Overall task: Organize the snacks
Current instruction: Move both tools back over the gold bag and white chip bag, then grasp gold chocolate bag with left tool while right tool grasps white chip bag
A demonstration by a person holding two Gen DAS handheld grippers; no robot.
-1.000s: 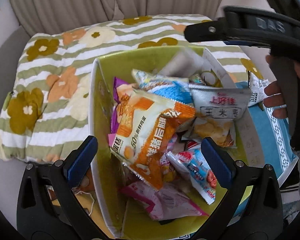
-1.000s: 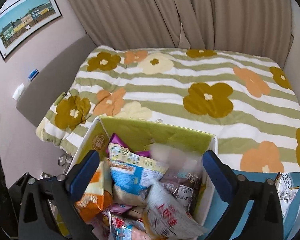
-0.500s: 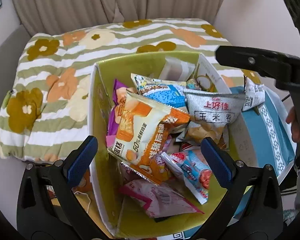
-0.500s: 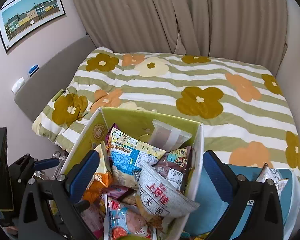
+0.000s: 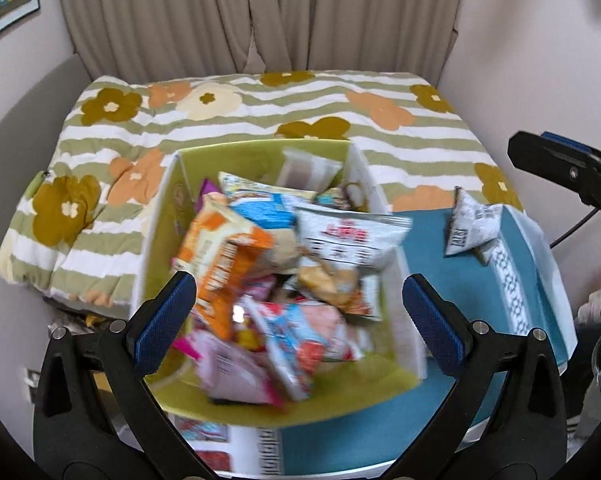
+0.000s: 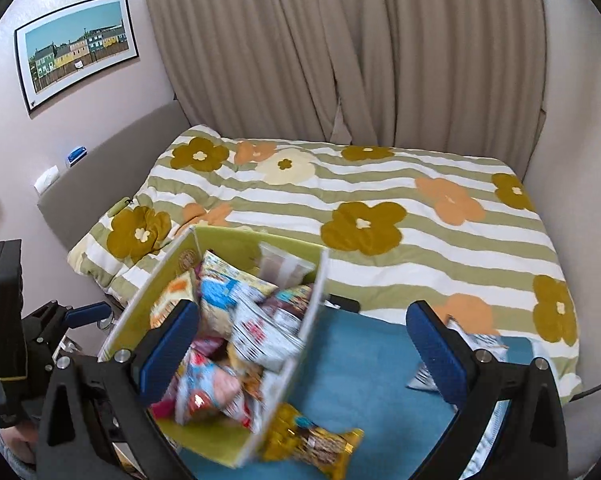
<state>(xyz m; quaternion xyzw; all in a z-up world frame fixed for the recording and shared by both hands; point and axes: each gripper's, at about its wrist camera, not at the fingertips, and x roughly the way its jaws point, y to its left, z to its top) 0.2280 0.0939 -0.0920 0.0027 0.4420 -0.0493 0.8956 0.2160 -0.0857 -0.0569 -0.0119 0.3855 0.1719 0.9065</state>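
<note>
Above snack-filled box (image 5: 160, 236): left gripper (image 5: 296, 320), right gripper (image 6: 300, 344) both spread wide, seemingly holding nothing.

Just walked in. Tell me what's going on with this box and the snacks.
A person is sorting snacks with a hand-held gripper in each hand. The left gripper and right gripper are both open and hold nothing. The green box on the blue surface is piled with snack packets. Two packets lie outside it: a white packet on the blue surface, and a yellow packet against the box's outer wall.
</note>
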